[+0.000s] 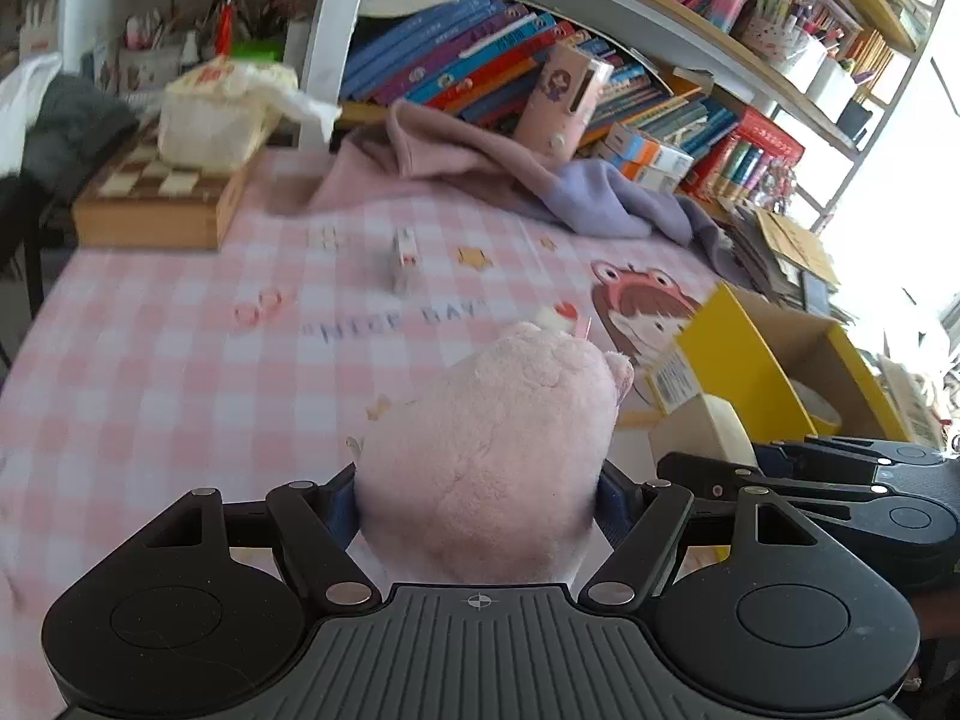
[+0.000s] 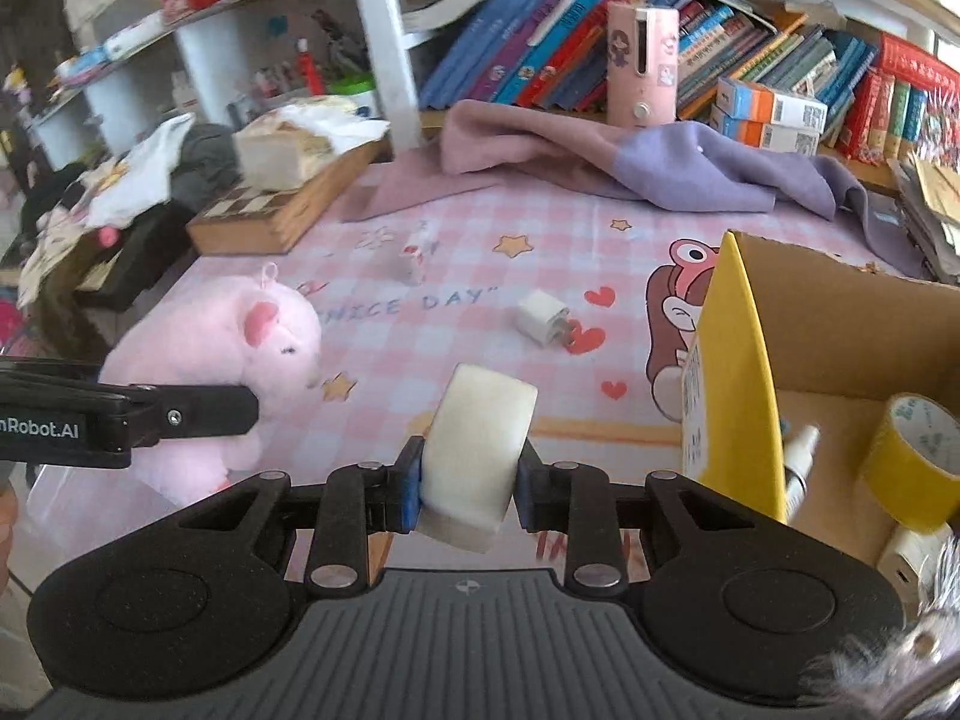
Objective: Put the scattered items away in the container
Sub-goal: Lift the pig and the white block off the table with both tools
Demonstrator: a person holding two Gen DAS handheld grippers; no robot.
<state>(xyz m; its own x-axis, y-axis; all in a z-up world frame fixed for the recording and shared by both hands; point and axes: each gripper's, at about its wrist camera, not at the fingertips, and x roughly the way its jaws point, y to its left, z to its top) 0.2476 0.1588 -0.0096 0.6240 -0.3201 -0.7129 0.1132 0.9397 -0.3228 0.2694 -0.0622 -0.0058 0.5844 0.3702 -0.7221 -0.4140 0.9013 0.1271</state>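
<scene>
Plush [image 1: 492,456] is clamped between the left gripper [image 1: 480,498] fingers, over the tablecloth [image 1: 180,360] near its front edge; the box [image 1: 774,360] stands at the right. In the right wrist view, a white block [image 2: 474,450] is clamped in the right gripper [image 2: 465,489], just left of the box [image 2: 738,372], which holds yellow tape [image 2: 912,468].

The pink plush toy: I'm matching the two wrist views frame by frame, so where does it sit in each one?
Left wrist view: the pink plush toy fills the lower centre, clamped between the left gripper's fingers, seen from behind.
Right wrist view: the toy is at mid-left, face turned right, with the left gripper's finger across its lower body.
Shared landmark: the yellow cardboard box, on the right in both views.
</scene>
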